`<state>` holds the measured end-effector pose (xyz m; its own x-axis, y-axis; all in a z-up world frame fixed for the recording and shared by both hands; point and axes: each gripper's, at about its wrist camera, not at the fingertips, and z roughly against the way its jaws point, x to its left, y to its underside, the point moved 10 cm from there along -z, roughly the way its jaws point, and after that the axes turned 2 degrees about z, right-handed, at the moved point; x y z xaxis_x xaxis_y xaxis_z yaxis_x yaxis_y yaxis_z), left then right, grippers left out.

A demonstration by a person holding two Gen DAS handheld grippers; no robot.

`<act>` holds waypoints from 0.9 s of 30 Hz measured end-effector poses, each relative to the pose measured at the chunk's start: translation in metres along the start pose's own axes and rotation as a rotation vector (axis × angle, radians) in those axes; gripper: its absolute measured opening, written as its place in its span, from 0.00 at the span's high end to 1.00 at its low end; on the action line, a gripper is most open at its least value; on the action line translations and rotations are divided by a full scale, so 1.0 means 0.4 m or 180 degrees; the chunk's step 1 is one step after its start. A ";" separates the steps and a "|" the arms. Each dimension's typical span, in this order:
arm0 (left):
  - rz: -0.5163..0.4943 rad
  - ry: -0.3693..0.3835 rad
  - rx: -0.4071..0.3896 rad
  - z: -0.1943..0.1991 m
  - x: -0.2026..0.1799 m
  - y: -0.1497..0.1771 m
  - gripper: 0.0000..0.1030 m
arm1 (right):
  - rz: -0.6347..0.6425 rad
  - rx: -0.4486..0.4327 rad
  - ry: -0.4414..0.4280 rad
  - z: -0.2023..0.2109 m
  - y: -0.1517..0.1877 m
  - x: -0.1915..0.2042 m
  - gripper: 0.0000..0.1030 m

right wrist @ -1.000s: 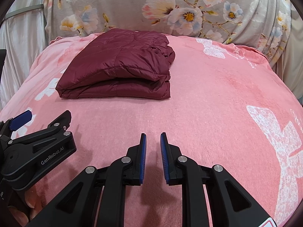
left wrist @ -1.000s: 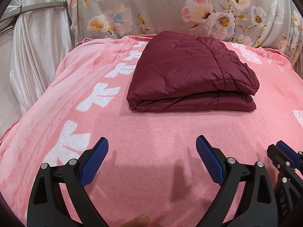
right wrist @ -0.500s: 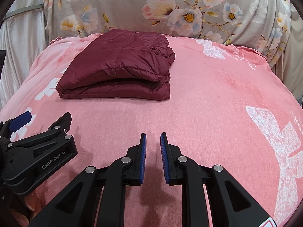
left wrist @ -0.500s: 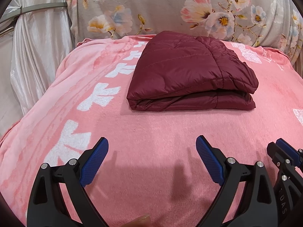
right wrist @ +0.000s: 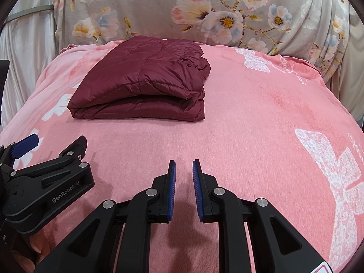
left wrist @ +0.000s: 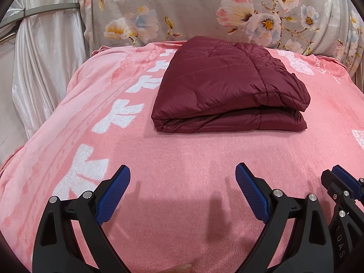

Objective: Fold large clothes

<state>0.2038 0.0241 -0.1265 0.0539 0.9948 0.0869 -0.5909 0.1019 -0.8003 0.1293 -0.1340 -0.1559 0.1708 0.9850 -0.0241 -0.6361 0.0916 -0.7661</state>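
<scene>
Evidently the fold is done: my jacket lies bundled toward the bed's far edge, left gripper spread wide, right gripper nearly closed on nothing (only squaring remains).
</scene>
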 end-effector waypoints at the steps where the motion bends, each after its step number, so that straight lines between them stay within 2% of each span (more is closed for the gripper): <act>1: -0.0003 0.0002 -0.0001 0.000 0.000 0.000 0.11 | 0.0000 0.0001 -0.0001 0.000 0.001 0.001 0.83; 27: -0.0001 0.0014 -0.0006 0.001 -0.008 0.000 0.12 | 0.0016 -0.0014 0.0026 0.005 -0.005 0.006 0.83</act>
<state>0.2035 0.0209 -0.1264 0.0576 0.9947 0.0846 -0.5893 0.1023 -0.8014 0.1294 -0.1315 -0.1533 0.1738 0.9842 -0.0331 -0.6337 0.0860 -0.7688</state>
